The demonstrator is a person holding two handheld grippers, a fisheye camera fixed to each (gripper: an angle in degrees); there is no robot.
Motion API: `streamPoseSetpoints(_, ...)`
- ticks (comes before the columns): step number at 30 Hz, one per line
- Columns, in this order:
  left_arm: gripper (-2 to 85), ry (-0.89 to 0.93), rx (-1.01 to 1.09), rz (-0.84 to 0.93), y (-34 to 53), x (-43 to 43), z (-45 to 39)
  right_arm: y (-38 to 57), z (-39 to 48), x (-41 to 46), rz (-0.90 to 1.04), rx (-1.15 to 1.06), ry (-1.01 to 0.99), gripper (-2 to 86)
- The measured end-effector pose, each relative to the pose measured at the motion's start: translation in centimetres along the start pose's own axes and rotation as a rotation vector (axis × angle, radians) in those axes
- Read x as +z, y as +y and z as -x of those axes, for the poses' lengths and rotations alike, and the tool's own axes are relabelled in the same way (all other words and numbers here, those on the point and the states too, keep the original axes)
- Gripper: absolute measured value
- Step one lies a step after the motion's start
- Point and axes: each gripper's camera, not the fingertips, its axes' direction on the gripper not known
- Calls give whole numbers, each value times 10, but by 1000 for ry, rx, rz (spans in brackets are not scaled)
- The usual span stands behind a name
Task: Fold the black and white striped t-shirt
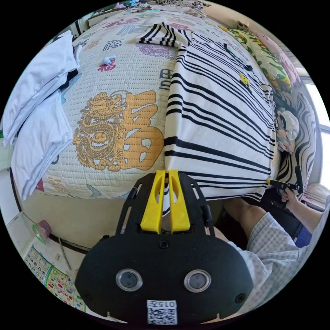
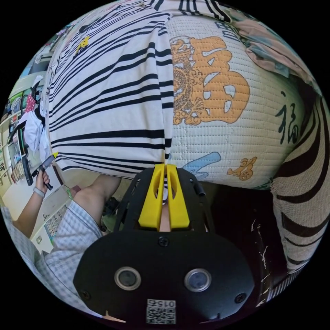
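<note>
Shirt (image 1: 220,113): spread flat on the quilt (image 1: 137,72), stripes running across, hem hanging just over the bed's near edge; a sleeve (image 1: 161,34) lies out at the far end.
Left gripper (image 1: 167,173): yellow jaws together, pinching one hem corner of the shirt.
Right gripper (image 2: 165,168): jaws closed on the other hem corner (image 2: 167,151), cloth caught between them.
Cross-view: right gripper's tip at the opposite corner (image 1: 271,181), held by a hand; left gripper seen likewise from the right gripper view (image 2: 51,157).
Feel: judged thin knit, light, limp, no stiffness; likely to sag between the two grips and stretch a little if pulled hard.
Slip: soft cotton on a textured quilt, probably drags rather than slides; lifting beats dragging.
Hold: hem corners suit a lengthwise fold; for a side fold, better at shoulder and hem along one edge.
Risk: single-layer pinch may slip free if jerked; uneven lift would skew the stripes.
Nearby: white clothes (image 1: 37,113) stacked at the quilt's side, well apart from the shirt.
</note>
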Motion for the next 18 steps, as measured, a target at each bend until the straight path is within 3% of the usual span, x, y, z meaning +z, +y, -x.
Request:
streamPoseSetpoints(9, 8, 13, 20, 22, -2, 20, -12, 9, -18, 0, 22, 4, 28, 6)
streamPoseSetpoints(18, 0, -174, -45, 181, 18, 19, -11, 31, -23, -5, -36, -32, 63, 9)
